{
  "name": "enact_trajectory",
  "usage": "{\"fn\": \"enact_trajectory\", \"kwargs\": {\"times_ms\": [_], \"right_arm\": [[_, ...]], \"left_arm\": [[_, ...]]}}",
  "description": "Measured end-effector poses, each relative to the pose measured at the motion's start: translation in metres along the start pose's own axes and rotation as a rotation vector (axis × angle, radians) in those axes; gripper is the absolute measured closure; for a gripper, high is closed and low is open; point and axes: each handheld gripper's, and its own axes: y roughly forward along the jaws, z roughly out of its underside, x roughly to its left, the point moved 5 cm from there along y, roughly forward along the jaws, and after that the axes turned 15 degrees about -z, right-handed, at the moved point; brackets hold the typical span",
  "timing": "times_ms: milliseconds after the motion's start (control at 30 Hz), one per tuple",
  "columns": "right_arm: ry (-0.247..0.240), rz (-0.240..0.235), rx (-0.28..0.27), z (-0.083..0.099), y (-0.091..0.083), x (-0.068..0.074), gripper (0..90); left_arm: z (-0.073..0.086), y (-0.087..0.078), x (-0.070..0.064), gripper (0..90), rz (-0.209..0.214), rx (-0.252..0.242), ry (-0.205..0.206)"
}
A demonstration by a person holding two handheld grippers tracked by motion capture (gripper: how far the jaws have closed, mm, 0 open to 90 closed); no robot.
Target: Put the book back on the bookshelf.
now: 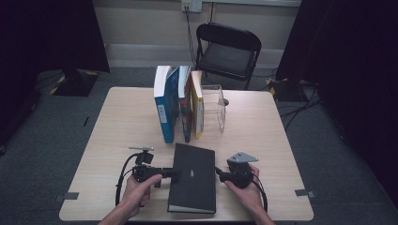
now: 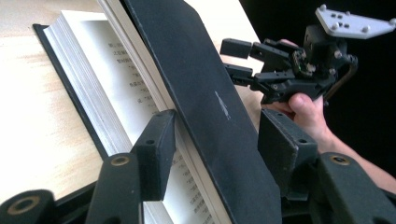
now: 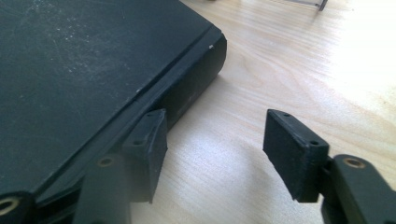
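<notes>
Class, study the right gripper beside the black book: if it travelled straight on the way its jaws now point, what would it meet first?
Probably the black book. The right gripper stands open at its spine; one jaw sits against the spine, the other over the bare table. Depth is unclear, so it might partly slide alongside.

In the left gripper view, the black book's [image 2: 201, 98] lifted cover hides most of the open page, whose print is too small to read, and the picture's edges cut the book off. In the high view, the upright books' [image 1: 179, 103] spine lettering is too small to read, and the person's forearms are cut off below the bench's [image 1: 263, 136] near edge.
</notes>
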Motion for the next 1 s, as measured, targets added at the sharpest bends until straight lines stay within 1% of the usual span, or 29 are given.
{"fn": "enact_trajectory", "kwargs": {"times_ms": [67,100,167,200,233,300,333,367,400,433,467,500,533,567,600,633,667,700,733,767,800,833,867,933,967,1000], "right_arm": [[0.002,0.001,-0.001,0.0,0.0,0.0,43.9],[0.003,0.011,-0.002,-0.001,0.0,-0.002,46.0],[0.006,0.013,-0.001,-0.001,-0.001,-0.002,46.9],[0.005,0.015,0.0,-0.001,-0.001,-0.002,46.7],[0.003,0.017,0.0,-0.001,-0.001,-0.002,45.8],[-0.001,0.018,0.0,-0.001,0.0,-0.001,44.8],[-0.001,0.018,0.0,-0.001,0.0,-0.001,44.8],[-0.003,0.01,0.003,-0.001,-0.001,-0.001,41.3],[-0.002,0.008,0.004,-0.001,-0.001,-0.001,40.8],[-0.002,0.008,0.004,-0.001,-0.001,-0.001,40.8],[-0.01,0.006,0.007,0.0,-0.002,0.0,40.7],[-0.017,0.009,0.009,0.0,-0.002,0.001,40.8],[-0.022,0.006,0.01,0.0,-0.002,0.002,41.1],[-0.024,-0.001,0.013,0.0,-0.003,0.002,41.9],[-0.024,-0.001,0.013,0.0,-0.003,0.002,41.9],[-0.029,-0.02,0.021,0.0,-0.004,0.004,44.0],[-0.032,-0.029,0.024,0.0,-0.004,0.005,45.0],[-0.032,-0.042,0.027,0.0,-0.005,0.006,46.4],[-0.034,-0.054,0.026,0.0,-0.006,0.007,48.7],[-0.04,-0.075,0.027,0.0,-0.007,0.009,51.8],[-0.046,-0.095,0.022,0.0,-0.008,0.011,53.5],[-0.047,-0.102,0.022,-0.001,-0.009,0.012,57.0],[-0.047,-0.102,0.022,-0.001,-0.009,0.012,57.0],[-0.064,-0.12,0.024,-0.001,-0.009,0.017,65.5],[-0.061,-0.147,0.026,-0.001,-0.01,0.019,69.2],[-0.065,-0.167,0.025,-0.002,-0.012,0.02,69.1]], "left_arm": [[-0.002,0.003,0.0,45.4,-0.005,-0.003,-0.001],[-0.003,0.004,0.0,44.9,-0.01,-0.001,-0.005],[-0.004,0.009,0.002,44.4,-0.044,-0.003,-0.006],[-0.003,0.011,0.003,44.4,-0.065,0.001,0.01],[-0.003,0.012,0.004,44.4,-0.084,0.005,0.012],[-0.002,0.015,0.008,45.1,-0.094,0.015,-0.016],[-0.002,0.015,0.008,45.8,-0.094,0.015,-0.016],[-0.002,0.018,0.013,46.0,-0.13,0.012,-0.026],[-0.002,0.018,0.014,45.9,-0.121,0.006,-0.033],[-0.002,0.018,0.014,46.2,-0.121,0.006,-0.033],[-0.004,0.019,0.016,46.2,-0.123,-0.006,-0.047],[-0.005,0.02,0.016,45.3,-0.137,-0.012,-0.034],[-0.005,0.02,0.016,44.8,-0.137,-0.012,-0.034],[-0.006,0.021,0.016,43.8,-0.174,-0.012,-0.009],[-0.006,0.022,0.016,43.8,-0.178,-0.01,-0.008],[-0.006,0.025,0.017,42.6,-0.167,-0.002,-0.029],[-0.005,0.027,0.016,42.7,-0.165,0.004,-0.04],[-0.005,0.027,0.016,42.7,-0.165,0.004,-0.04],[-0.005,0.028,0.016,42.2,-0.171,0.004,-0.025],[-0.006,0.028,0.016,42.2,-0.169,0.009,-0.026],[-0.006,0.027,0.017,42.2,-0.151,0.013,-0.04],[-0.007,0.027,0.018,42.9,-0.145,0.016,-0.046],[-0.007,0.027,0.018,45.4,-0.145,0.016,-0.046],[-0.007,0.026,0.02,45.6,-0.122,0.019,-0.053],[-0.008,0.025,0.021,45.5,-0.126,0.02,-0.047],[-0.008,0.025,0.021,45.5,-0.112,0.019,-0.066]]}}
